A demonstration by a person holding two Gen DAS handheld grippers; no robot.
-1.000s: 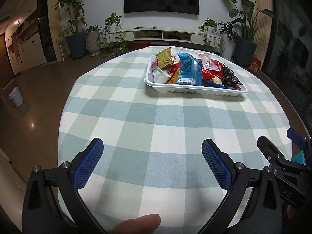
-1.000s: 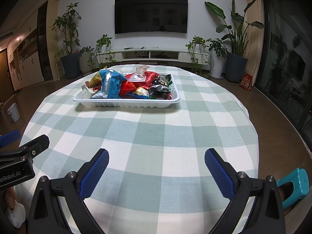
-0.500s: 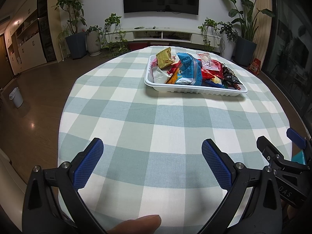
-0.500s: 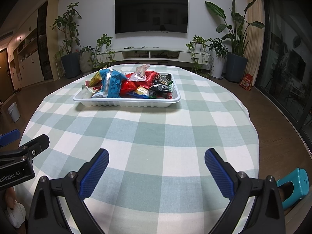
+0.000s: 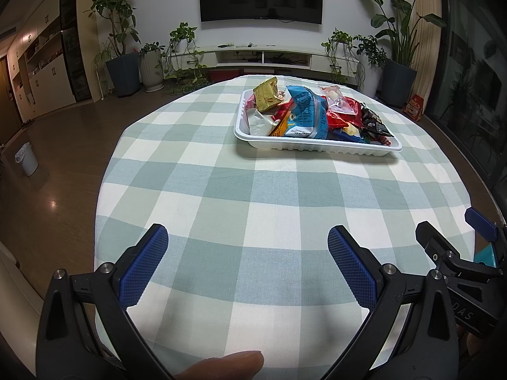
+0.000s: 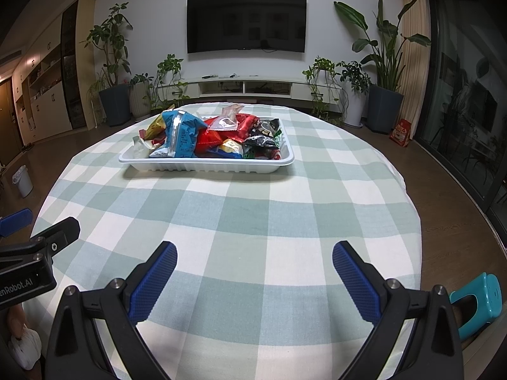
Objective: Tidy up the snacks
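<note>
Both wrist views look low across the desk (image 5: pixel 221 190) toward the far snack tray (image 6: pixel 206 166), side by side.

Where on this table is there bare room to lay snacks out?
The checked cloth lies bare from the white tray's near rim to both open hand-held grippers, left and right, and along the tray's sides. The tray is heaped with snack packets.

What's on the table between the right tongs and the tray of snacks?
Nothing but checked tablecloth. In the right wrist view, the stretch from the open right tongs to the white tray of snacks is bare cloth.
</note>
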